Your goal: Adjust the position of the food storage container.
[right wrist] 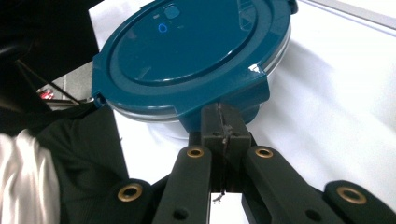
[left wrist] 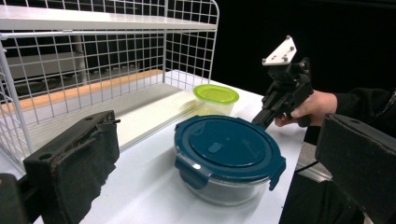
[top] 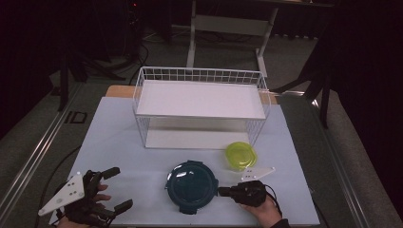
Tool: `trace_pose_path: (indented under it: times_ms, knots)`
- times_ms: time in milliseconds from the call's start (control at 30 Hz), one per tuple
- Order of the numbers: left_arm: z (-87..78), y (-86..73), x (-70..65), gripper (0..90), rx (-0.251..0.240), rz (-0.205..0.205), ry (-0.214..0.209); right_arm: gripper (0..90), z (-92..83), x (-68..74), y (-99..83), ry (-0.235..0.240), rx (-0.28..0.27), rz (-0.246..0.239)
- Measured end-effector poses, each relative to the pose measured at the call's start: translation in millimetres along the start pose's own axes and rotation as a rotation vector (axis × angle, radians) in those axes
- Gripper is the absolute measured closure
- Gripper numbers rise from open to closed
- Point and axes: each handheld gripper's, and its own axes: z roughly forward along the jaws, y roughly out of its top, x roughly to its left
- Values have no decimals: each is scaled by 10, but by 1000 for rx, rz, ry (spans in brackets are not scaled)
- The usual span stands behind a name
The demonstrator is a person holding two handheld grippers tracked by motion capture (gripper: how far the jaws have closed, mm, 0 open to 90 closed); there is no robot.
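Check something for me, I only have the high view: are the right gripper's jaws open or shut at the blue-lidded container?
Observer: Shut. In the right gripper view the right gripper has its two jaws pressed together, their tips at a clip tab of the blue-lidded container.
Operator: Is it gripping that tab?
Observer: Cannot tell; the tips meet the tab's lower edge, with nothing visibly between them.
Operator: And the left gripper?
Observer: Open. The left gripper view shows the left gripper with its jaws wide apart, short of the container.
Operator: What's under the blue lid?
Observer: A clear bowl; its contents cannot be made out.
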Motion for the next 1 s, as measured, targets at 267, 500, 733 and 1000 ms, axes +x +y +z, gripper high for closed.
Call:
trace_pose_path:
  times_ms: [267, 500, 733, 1000]
  knots:
    - [13, -7, -3, 0, 5, -1, -5, 900, 225, 4, 159, 19, 7, 0]
    - [11, -12, 5, 0, 11, -3, -4, 900, 421, 15, 300, 36, 14, -3]
    - [27, -24, 7, 0, 15, -6, -10, 900, 545, 37, 384, 36, 17, -18]
    - [20, -32, 18, 0, 21, -8, -5, 900, 513, 38, 425, 13, 2, -14]
